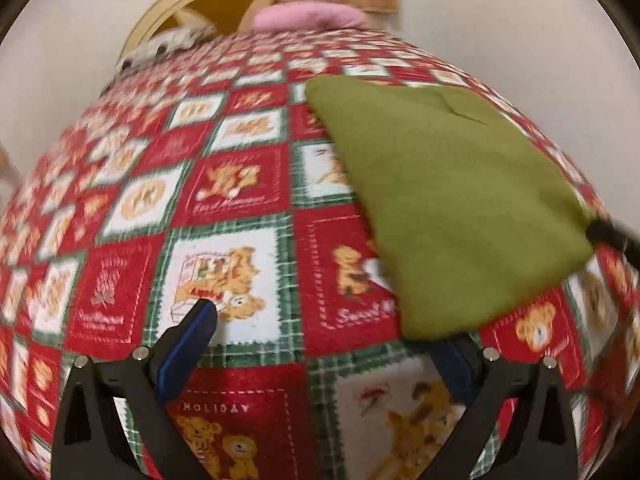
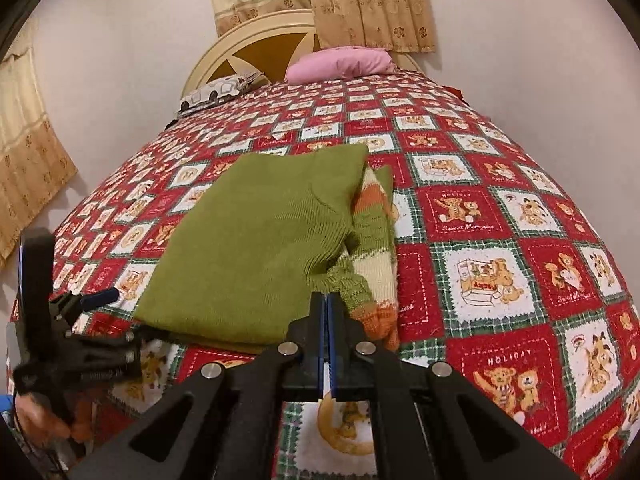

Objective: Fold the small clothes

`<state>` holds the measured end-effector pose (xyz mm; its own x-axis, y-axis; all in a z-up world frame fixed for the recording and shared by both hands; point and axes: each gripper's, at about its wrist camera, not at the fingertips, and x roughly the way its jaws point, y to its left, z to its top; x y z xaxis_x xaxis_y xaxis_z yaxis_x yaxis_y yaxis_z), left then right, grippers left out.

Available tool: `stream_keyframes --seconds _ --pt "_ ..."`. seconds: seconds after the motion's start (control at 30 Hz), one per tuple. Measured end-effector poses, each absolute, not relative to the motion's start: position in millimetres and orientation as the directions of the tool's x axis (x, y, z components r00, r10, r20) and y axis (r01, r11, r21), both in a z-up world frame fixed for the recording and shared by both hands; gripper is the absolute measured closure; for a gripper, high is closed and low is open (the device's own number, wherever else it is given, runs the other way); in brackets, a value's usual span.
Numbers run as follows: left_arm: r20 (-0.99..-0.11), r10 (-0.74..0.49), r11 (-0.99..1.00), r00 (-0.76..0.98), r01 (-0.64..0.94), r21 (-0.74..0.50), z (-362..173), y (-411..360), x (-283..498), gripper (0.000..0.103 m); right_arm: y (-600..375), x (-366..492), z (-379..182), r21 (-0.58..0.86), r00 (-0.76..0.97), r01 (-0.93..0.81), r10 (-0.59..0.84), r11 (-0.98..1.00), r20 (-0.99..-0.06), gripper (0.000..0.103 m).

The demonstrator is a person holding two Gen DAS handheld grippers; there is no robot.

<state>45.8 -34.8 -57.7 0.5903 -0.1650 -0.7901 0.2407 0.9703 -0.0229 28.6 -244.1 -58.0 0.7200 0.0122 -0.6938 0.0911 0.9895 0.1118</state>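
A small olive-green knit sweater lies folded on the bed, with a striped green, cream and orange sleeve along its right side. In the left wrist view the sweater lies to the right. My left gripper is open, its right finger partly under the sweater's near corner. It also shows at the left of the right wrist view. My right gripper is shut on the sweater's near edge beside the sleeve cuff.
The bed is covered by a red, white and green teddy-bear quilt. A pink pillow and a patterned pillow lie at the headboard. Curtains hang behind.
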Motion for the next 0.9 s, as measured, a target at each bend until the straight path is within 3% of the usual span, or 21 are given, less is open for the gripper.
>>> stream_keyframes --seconds 0.07,0.2,0.37,0.4,0.43,0.5,0.63,0.67,0.77,0.9 --pt "-0.794 -0.197 0.970 0.575 0.233 -0.072 -60.2 -22.9 45.6 0.001 -252.3 32.6 -70.9 0.146 0.688 0.097 0.040 0.984 -0.725 0.103" --pt "-0.801 -0.201 0.953 0.564 0.301 -0.027 -59.7 -12.9 33.9 0.003 -253.3 27.8 -64.3 0.155 0.688 0.070 0.065 0.985 -0.723 0.103" --pt "-0.737 -0.369 0.913 0.566 0.370 -0.174 -24.8 10.5 42.8 0.002 -268.9 32.0 -27.1 0.182 0.749 0.076 0.065 0.980 -0.660 0.096" --pt "-0.715 -0.389 0.909 0.581 0.366 -0.197 -16.8 12.0 49.9 0.002 -272.8 38.2 -23.5 0.194 0.752 0.077 0.071 0.978 -0.656 0.080" --pt "-0.687 -0.409 0.907 0.600 0.351 -0.234 -7.6 15.8 63.2 0.001 -278.7 47.4 -20.3 0.204 0.753 0.086 0.071 0.975 -0.655 0.049" --pt "-0.646 -0.469 0.882 0.602 0.348 -0.317 0.6 17.2 94.5 0.000 -288.0 66.0 -17.8 0.221 0.759 0.099 0.070 0.970 -0.648 0.019" --pt "-0.667 -0.528 0.849 0.526 0.313 -0.425 -20.2 2.9 163.6 0.000 -315.5 118.8 -31.5 0.366 0.724 0.095 0.188 0.926 -0.664 0.019" --pt "-0.684 -0.540 0.842 0.491 0.298 -0.450 -30.4 -3.6 180.4 0.000 -320.5 131.0 -37.7 0.375 0.711 0.111 0.190 0.920 -0.677 0.019" --pt "-0.713 -0.576 0.818 0.400 0.280 -0.503 -55.9 -22.2 216.5 0.014 -328.6 160.1 -53.6 0.372 0.684 0.094 0.212 0.924 -0.699 0.019" --pt "-0.670 -0.614 0.789 0.418 0.284 -0.545 -73.5 -31.0 217.4 0.014 -321.1 182.2 -80.3 0.382 0.624 0.028 0.283 0.924 -0.729 0.019"
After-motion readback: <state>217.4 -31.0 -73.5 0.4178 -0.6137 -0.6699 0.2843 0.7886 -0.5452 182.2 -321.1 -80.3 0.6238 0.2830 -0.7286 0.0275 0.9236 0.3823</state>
